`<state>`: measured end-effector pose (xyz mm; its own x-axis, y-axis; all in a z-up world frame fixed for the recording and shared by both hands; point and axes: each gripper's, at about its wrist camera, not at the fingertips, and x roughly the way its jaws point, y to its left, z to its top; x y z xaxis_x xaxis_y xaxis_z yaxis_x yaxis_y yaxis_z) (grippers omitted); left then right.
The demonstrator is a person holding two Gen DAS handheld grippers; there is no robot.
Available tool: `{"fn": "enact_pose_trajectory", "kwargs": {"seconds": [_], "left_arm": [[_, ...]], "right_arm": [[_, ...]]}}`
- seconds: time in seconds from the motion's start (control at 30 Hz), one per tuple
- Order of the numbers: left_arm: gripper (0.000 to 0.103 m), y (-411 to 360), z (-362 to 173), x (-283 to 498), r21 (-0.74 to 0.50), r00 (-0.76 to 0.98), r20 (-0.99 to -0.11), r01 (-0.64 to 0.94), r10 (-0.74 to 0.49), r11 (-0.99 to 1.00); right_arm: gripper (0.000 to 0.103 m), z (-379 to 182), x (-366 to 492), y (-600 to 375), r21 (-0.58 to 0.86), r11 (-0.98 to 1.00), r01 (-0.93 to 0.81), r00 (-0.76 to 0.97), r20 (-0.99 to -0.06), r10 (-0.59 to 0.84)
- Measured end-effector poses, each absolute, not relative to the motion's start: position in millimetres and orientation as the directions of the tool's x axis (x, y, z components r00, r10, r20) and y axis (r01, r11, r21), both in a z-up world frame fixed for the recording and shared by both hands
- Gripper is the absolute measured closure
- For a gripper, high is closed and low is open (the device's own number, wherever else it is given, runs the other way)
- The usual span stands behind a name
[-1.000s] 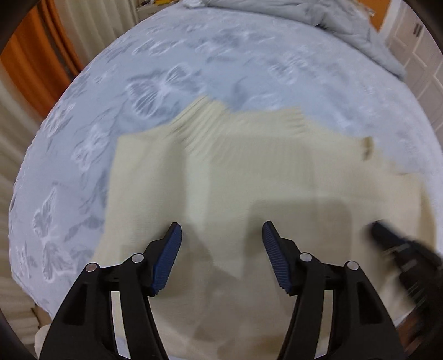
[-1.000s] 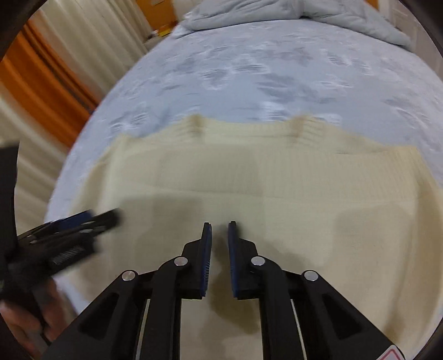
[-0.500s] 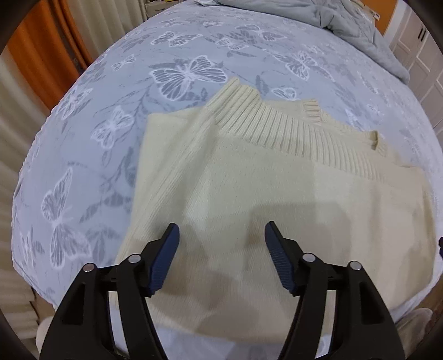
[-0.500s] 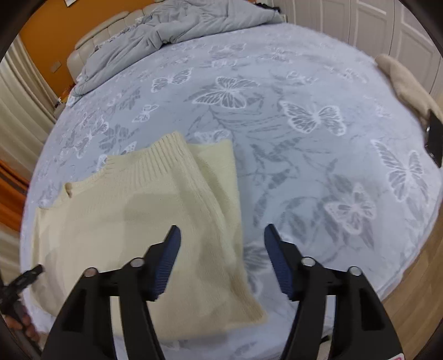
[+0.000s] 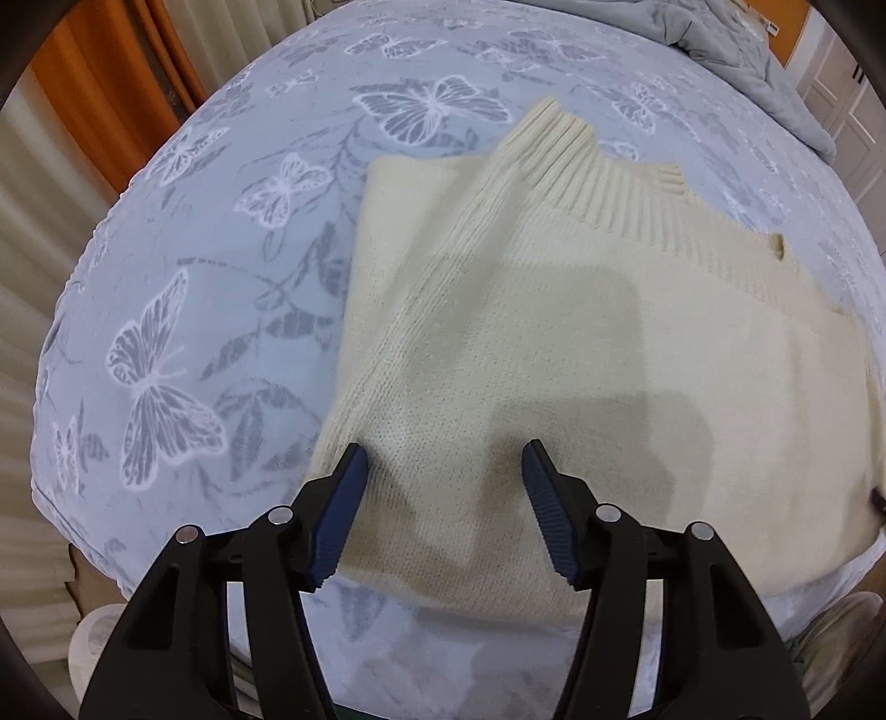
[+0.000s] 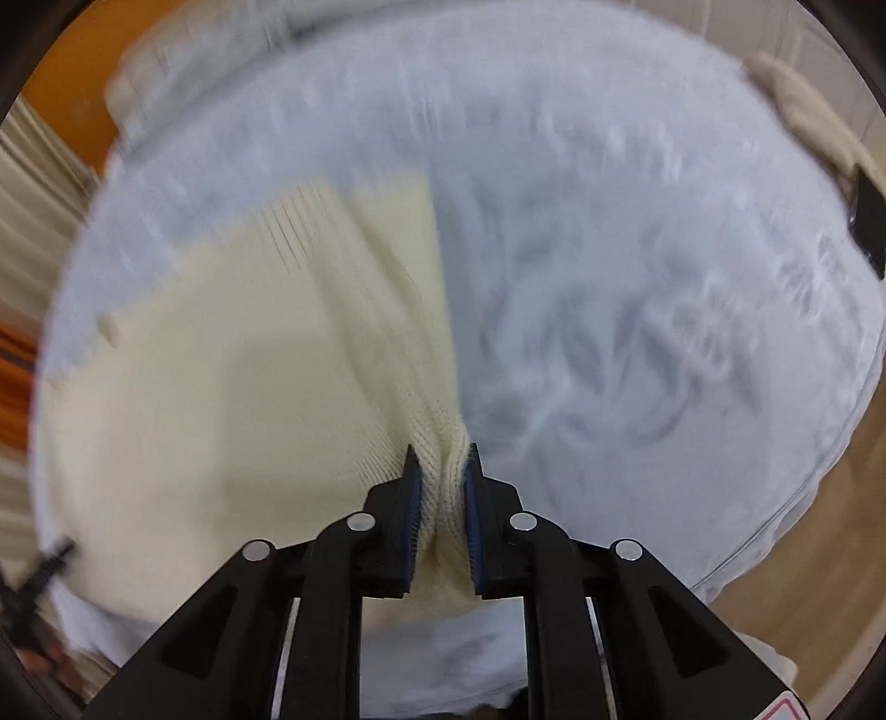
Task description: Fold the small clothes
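Your right gripper (image 6: 441,471) is closing, pinching the cream sweater's (image 5: 554,343) edge; your left gripper (image 5: 443,471) hovers above it, jaws closing on nothing.

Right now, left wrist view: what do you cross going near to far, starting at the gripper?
Left gripper, jaws closing with nothing pinched yet → cream sweater → its ribbed collar → butterfly bedspread → grey duvet.
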<state>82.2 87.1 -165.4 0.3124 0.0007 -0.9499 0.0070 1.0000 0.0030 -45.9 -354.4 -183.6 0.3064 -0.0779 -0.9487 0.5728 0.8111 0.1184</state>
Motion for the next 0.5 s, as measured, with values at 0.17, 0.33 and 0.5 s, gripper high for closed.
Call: {"fn": "enact_pose_trajectory", "kwargs": {"seconds": [0.17,0.33,0.5], "left_arm": [[0.045,86.0,-153.9,72.4,-0.002,0.315,-0.949,0.000,-0.002,1.000],[0.041,93.6,-152.9,58.7,-0.029,0.315,-0.949,-0.019,-0.022,0.999],[0.041,96.1,-164.1,54.9,-0.018,0.288,-0.958,-0.016,-0.012,1.000]], "right_arm": [[0.077,-130.8,-45.8,-324.9,0.083,0.825,0.559,0.399,-0.899,-0.179],[0.078,-108.3,-18.4,-234.0,0.218,0.939,0.265,0.481,-0.874,0.067],[0.079,-158.7,29.6,-149.9,0.148,0.984,0.099,0.339,-0.935,0.107]]}}
